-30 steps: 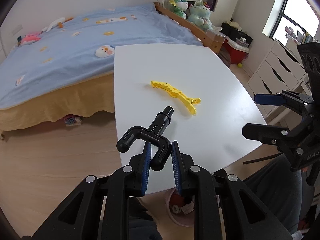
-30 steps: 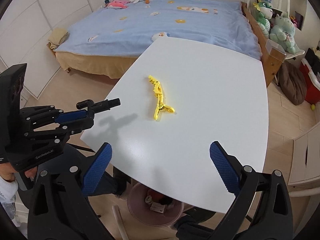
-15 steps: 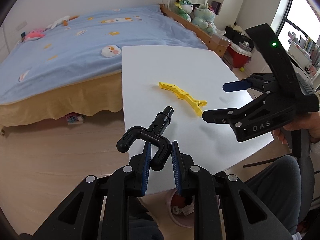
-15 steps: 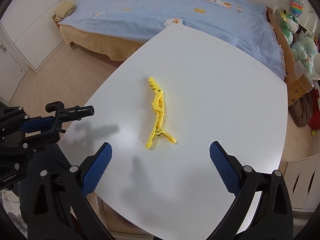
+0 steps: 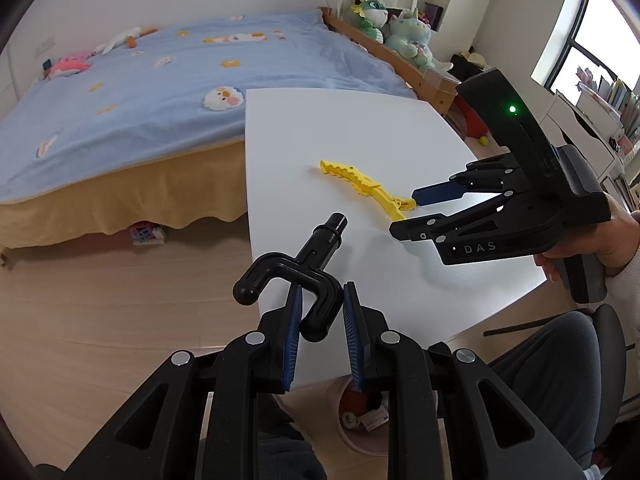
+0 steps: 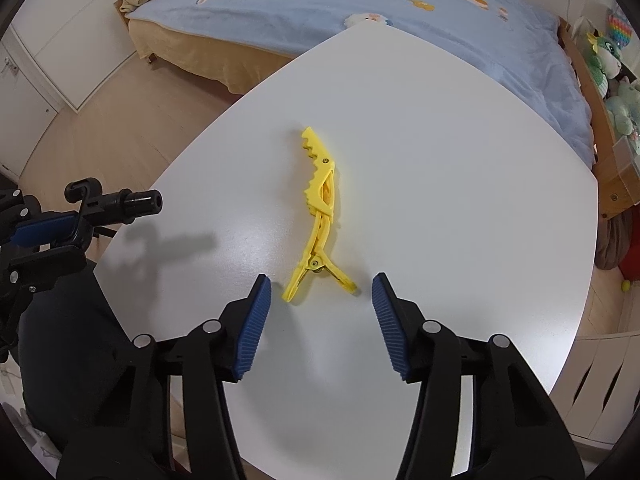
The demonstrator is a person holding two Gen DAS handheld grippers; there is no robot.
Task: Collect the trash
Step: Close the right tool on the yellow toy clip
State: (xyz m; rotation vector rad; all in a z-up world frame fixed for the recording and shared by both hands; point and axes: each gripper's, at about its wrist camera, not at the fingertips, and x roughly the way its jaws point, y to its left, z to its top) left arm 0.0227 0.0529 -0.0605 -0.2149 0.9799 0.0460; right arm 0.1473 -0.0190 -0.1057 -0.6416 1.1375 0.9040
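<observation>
- The yellow clip [image 6: 320, 216] lies flat on the white table [image 6: 460, 168], near the middle.
- Its long side runs from near to far in the right wrist view. The toothed end is far. The two spread handles are near.
- The right gripper [image 6: 320, 312] points down at the clip. Its handle end sits between the two blue pads [image 6: 252, 320], but the pads do not touch it yet.
- The jaws are closing now, with the handles in the gap.
- The right gripper is much nearer to the clip than the left one. I think it only needs to go a bit lower and squeeze.
- The left gripper [image 5: 320, 312] is by the near left edge of the table, away from the clip. It pinches a black hook part [image 5: 296, 268] tight.
- The table top is smooth and bare but for the clip, so the clip may slide when pushed.
- A bin [image 5: 360, 420] sits on the floor under the near edge of the table. I think the clip goes there.
- A bed [image 5: 140, 92] with a blue cover is at the far side. Plush toys [image 5: 400, 28] sit on a shelf to the far right.
</observation>
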